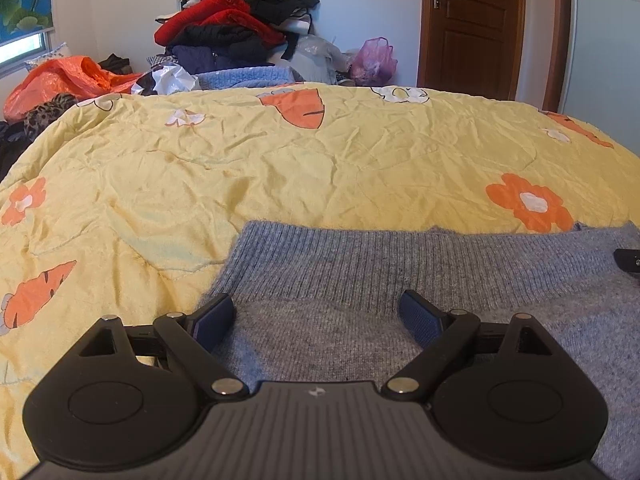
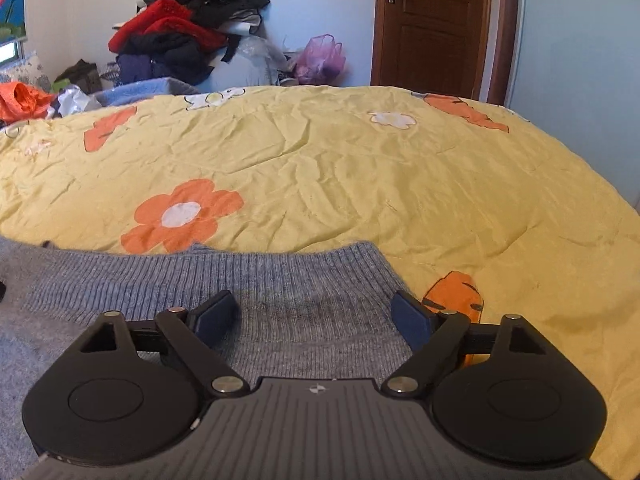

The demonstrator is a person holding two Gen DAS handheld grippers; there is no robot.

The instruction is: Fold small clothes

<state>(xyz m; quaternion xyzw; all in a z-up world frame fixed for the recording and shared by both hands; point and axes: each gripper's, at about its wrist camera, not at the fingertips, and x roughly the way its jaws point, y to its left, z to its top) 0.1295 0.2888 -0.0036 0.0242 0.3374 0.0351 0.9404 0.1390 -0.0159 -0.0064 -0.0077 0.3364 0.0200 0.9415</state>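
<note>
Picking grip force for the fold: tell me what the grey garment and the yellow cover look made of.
Grey sweater: looks like a wool-type knit, matte and slightly fuzzy, with a ribbed band along its far edge. Yellow quilt cover: seemingly thin woven cotton, matte, finely creased, with printed orange flowers.

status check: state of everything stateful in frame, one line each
left tongs: open, empty, over the garment's left corner
right tongs: open, empty, over its right corner
grey knit garment: flat on the quilt, ribbed hem facing away, not gripped
yellow quilt: spread out, wrinkled
wooden door: shut
clothes pile: heaped, unfolded
</note>
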